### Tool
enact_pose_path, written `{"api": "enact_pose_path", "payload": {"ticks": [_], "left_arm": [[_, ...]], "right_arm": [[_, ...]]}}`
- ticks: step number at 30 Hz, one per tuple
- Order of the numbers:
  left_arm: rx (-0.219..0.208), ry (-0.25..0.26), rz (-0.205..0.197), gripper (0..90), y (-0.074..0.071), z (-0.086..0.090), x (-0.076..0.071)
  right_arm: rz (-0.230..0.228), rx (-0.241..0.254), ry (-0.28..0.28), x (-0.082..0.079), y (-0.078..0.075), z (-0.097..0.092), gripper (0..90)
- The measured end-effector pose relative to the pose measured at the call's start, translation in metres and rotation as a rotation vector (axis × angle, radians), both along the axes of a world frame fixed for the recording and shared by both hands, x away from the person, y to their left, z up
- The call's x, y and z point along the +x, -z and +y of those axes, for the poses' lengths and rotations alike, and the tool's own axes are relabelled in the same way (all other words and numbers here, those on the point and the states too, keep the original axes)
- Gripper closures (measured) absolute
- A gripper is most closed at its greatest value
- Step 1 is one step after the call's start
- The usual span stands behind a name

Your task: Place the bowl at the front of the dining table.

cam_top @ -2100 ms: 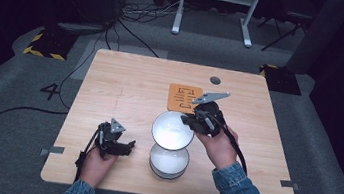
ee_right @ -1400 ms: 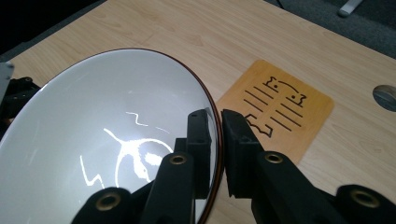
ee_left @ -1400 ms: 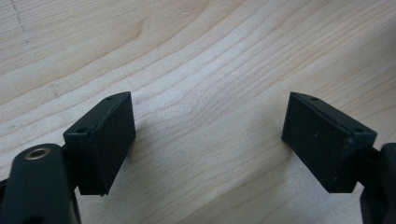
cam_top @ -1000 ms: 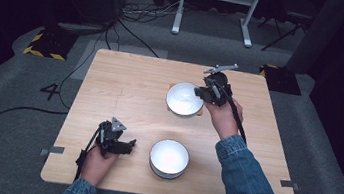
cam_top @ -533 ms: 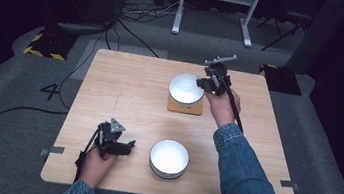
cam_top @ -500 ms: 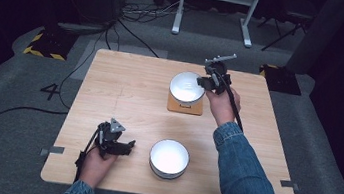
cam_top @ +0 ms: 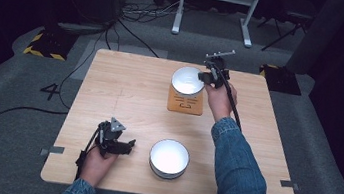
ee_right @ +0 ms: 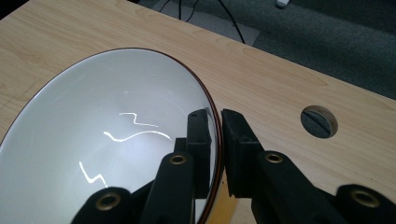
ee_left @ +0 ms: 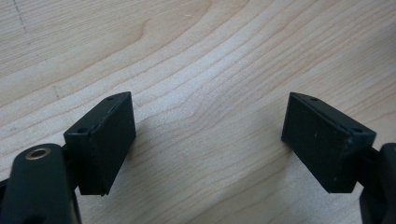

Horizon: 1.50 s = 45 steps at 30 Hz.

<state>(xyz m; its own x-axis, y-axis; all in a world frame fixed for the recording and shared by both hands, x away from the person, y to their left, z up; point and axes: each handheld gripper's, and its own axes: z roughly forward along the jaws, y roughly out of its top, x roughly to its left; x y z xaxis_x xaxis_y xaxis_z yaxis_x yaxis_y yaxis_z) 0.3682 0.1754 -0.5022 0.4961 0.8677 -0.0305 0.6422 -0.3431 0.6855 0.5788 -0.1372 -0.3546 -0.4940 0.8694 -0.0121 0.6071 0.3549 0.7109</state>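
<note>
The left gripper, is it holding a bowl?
No, the left gripper has its jaws wide apart with just the bare wooden table between them.

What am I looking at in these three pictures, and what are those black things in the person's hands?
A person sits at a wooden table with a hand-held gripping tool in each hand. One picture looks down from above; the other two come from cameras riding on each tool. The right tool is shut on the rim of a white bowl, over an orange mat at the far side. The left tool is open, with nothing between its jaws, near the table's front edge. A second white bowl sits near the person.
</note>
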Motion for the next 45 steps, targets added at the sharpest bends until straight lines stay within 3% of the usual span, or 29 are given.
{"api": "enact_pose_path", "payload": {"ticks": [18,35,39,42,45], "left_arm": [[0.004,0.0,-0.007,17.7,0.0,-0.001,0.002],[0.001,0.0,-0.002,17.7,0.0,-0.001,0.002],[-0.018,-0.011,-0.002,17.7,0.0,-0.002,0.002],[-0.005,-0.003,-0.001,17.7,0.0,-0.002,0.002],[0.0,0.0,-0.001,17.7,0.0,-0.001,0.002]], "right_arm": [[0.038,0.017,0.031,0.023,0.033,0.004,81.6],[0.078,-0.028,0.057,0.035,0.069,0.006,81.6],[0.081,-0.046,0.067,0.035,0.072,0.008,81.6],[0.076,-0.062,0.066,0.036,0.074,0.009,81.7],[0.078,-0.045,0.067,0.037,0.075,0.008,81.7]]}}
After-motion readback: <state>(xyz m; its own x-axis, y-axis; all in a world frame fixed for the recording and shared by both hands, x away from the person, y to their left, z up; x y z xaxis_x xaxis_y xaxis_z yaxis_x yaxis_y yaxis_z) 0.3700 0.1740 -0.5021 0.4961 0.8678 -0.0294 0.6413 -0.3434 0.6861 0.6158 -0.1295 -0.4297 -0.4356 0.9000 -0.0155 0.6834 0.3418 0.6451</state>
